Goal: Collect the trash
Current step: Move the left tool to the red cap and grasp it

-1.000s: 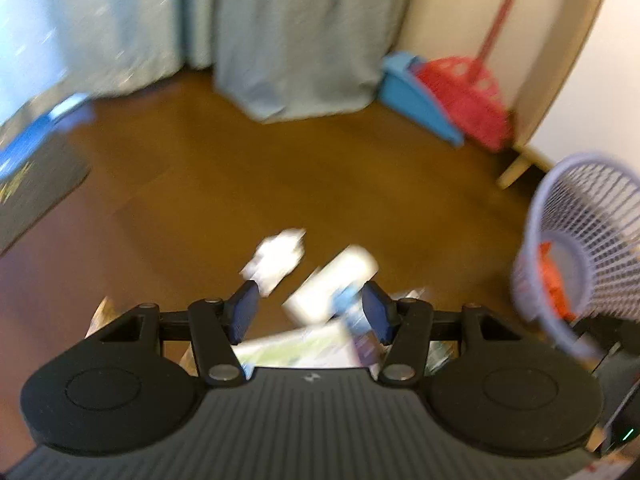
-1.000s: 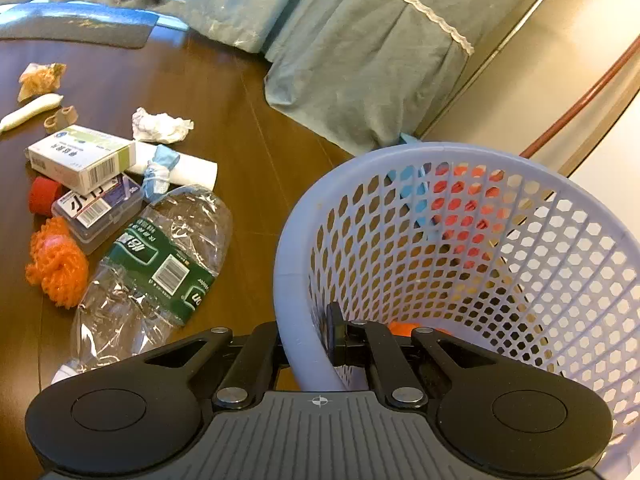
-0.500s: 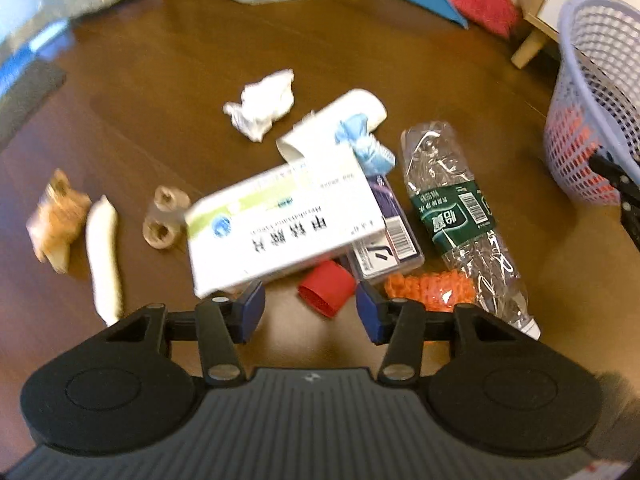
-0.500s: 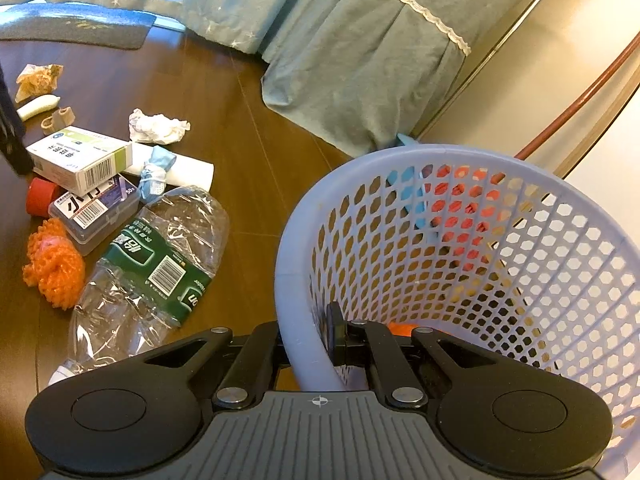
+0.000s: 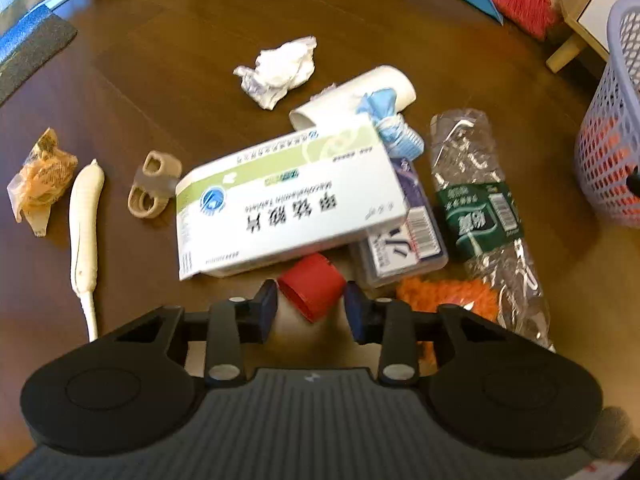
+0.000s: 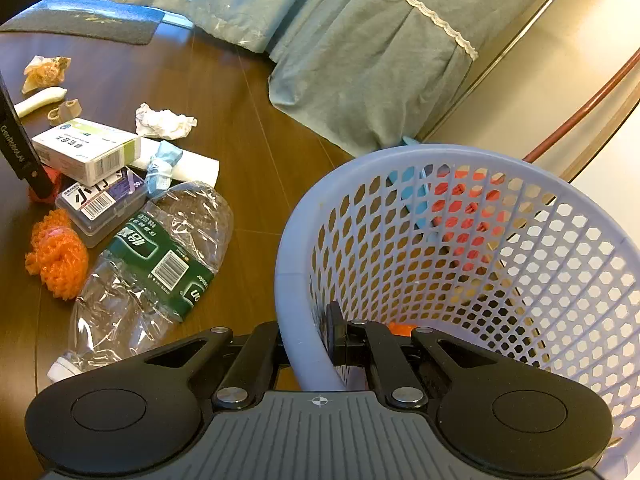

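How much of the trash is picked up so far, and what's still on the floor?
Barely started. Something orange already sits in the basket, which the right gripper clamps by its rim. The left gripper is open around the red cap, not closed yet. Still left: box, bottle, tissue, orange net and smaller scraps.
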{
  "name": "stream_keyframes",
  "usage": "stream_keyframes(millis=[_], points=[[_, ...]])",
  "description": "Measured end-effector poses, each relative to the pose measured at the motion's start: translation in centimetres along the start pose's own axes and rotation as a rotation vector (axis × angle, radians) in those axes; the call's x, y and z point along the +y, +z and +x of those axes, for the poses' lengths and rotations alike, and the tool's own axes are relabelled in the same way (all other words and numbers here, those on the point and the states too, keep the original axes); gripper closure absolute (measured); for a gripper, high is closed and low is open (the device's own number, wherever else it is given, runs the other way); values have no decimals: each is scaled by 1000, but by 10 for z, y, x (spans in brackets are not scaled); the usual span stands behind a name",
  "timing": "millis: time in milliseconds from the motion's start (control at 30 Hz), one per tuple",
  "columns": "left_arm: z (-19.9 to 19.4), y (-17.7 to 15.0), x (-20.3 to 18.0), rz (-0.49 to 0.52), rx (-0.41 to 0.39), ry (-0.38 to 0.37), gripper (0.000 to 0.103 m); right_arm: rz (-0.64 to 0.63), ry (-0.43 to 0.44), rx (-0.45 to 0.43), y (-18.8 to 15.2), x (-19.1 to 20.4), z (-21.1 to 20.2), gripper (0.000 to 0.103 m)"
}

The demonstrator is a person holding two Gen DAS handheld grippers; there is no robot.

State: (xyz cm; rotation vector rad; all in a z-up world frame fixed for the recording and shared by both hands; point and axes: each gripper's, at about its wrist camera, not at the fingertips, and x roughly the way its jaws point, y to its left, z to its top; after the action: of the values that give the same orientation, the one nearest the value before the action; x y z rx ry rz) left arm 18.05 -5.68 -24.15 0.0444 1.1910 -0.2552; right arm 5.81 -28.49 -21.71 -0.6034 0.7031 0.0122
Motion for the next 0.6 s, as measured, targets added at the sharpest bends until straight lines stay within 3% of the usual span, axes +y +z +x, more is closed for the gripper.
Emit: stream_keyframes(millis=[67,267,400,600], points=[[0,-3,2,10,9,15,87,-3,1,0,0,1,0,101],[-1,-6,2,38,13,40,89,-5,0,1,-1,1,-1,101],[-3,-4,2,5,1,39,86,-7,1,1,-1,1,-2,101],[-6,3,8,-78,-14,9,73,-14,4,0,-2,0,-2,101]])
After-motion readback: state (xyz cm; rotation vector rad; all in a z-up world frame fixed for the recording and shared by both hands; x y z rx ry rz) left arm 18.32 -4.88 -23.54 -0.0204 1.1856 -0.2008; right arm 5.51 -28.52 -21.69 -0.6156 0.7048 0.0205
